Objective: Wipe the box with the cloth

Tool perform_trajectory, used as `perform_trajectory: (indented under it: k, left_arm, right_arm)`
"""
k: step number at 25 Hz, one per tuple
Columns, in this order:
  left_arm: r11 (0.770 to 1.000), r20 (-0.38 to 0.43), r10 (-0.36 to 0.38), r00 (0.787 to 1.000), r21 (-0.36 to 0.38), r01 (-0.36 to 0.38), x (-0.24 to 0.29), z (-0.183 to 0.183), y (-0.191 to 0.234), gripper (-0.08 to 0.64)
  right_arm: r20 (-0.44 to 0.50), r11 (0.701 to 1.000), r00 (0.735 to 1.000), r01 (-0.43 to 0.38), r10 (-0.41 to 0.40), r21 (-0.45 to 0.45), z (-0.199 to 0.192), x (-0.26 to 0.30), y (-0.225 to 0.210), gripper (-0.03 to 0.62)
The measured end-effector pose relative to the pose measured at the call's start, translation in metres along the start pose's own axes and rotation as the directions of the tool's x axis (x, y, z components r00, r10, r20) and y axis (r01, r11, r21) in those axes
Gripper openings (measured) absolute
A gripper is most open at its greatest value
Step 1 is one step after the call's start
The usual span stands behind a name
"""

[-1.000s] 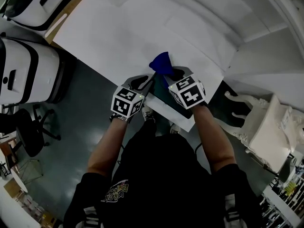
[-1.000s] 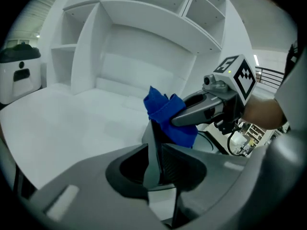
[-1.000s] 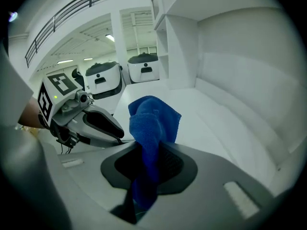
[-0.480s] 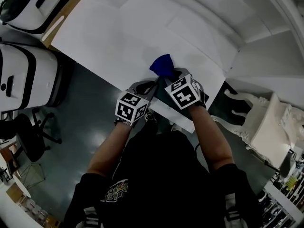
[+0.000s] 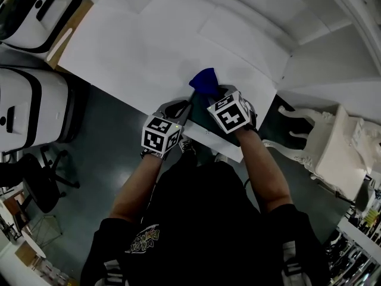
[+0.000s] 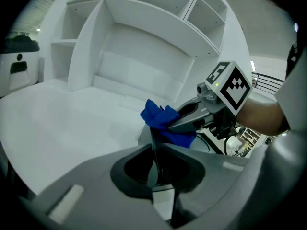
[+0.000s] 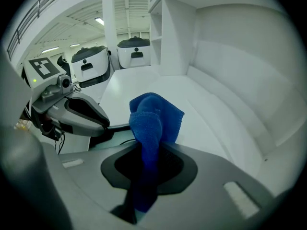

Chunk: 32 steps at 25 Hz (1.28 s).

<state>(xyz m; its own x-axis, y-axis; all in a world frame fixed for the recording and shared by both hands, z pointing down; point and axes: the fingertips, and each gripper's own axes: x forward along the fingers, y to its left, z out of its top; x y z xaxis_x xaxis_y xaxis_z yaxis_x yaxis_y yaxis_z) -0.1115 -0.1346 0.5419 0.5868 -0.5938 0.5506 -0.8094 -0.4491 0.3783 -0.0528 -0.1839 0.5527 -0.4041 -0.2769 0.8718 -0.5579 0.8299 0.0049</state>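
Observation:
A blue cloth (image 5: 203, 80) hangs bunched from my right gripper (image 5: 215, 92), which is shut on it; the cloth (image 7: 153, 116) fills the jaws and sticks out ahead. A dark, low box (image 5: 207, 119) sits at the near edge of the white table (image 5: 149, 40), between both grippers. My left gripper (image 5: 186, 105) is shut on a thin dark wall of the box (image 6: 154, 150), seen edge-on between its jaws. The cloth (image 6: 160, 119) rests over the box's far side, just beyond the left jaws. The right gripper (image 6: 192, 119) reaches in from the right.
Two white, dark-trimmed machines (image 5: 36, 5) (image 5: 30, 100) stand left of the table. A white ornate chair (image 5: 327, 148) is at the right, a black office chair (image 5: 36, 171) at lower left. White shelving (image 6: 144, 13) rises behind the table.
Both grippers stay nearly where they were, the right one still holding the cloth at the box. The head view has shifted slightly.

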Motion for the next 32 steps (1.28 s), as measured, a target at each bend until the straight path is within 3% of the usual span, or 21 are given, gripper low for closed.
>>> perform_trajectory:
  k: [14,26,32]
  left_arm:
    - [1.000,0.006,0.004,1.000,0.000,-0.004,-0.002,0.000,0.002,0.048]
    - [1.000,0.005,0.017,1.000,0.014,-0.017,-0.002,-0.001,0.002,0.048]
    - [1.000,0.006,0.016,1.000,-0.001,-0.016,-0.001,-0.001,0.000,0.046]
  right_arm:
    - [-0.040,0.994,0.997,0.065,-0.062,0.086,-0.049,-0.029,-0.016,0.092]
    - [-0.157,0.974,0.969,0.206,-0.190,0.095,-0.119,-0.069,-0.035,0.092]
    - [-0.154,0.966,0.970,0.210,-0.187,0.149,-0.131,-0.077,-0.041,0.092]
